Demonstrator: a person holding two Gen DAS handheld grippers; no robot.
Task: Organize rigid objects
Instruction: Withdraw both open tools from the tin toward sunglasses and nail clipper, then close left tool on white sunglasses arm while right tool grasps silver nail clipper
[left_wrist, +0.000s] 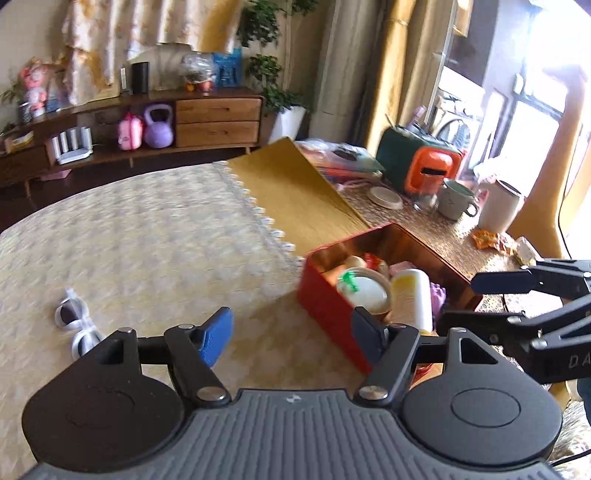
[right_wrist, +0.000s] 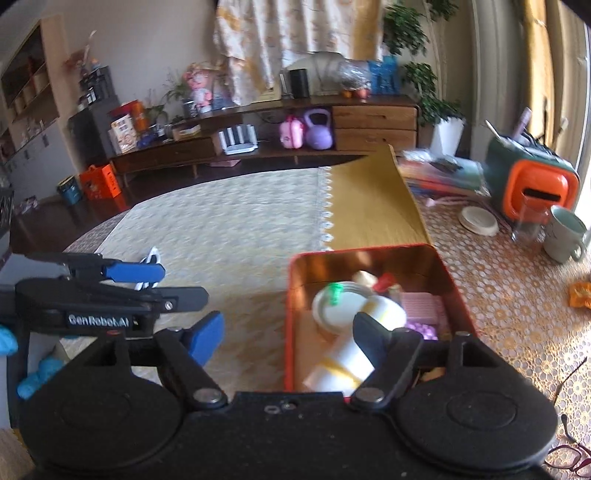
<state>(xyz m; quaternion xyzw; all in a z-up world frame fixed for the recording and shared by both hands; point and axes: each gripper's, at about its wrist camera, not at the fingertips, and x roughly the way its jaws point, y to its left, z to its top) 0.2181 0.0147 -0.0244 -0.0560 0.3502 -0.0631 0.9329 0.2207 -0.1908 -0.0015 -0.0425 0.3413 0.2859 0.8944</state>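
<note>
Both grippers stood with jaws spread and nothing between them: the left gripper (left_wrist: 291, 334) hovered beside the open red rectangular metal tin (left_wrist: 325, 314), the right gripper (right_wrist: 291, 334) above its near end. Inside the tin lay a white round lid (right_wrist: 338, 306), a white-and-yellow cylindrical bottle (right_wrist: 354, 347), a pink block (right_wrist: 419, 306) and other small pieces, so most of the sorting looked done. One pair of white-framed sunglasses (left_wrist: 75, 325) lay on the cloth, well apart from the tin, likely the next thing to collect. Beneath was a pale patterned tablecloth (left_wrist: 147, 240); beyond it, a grey-green mug (left_wrist: 456, 199) and a wooden sideboard (left_wrist: 218, 122).
</note>
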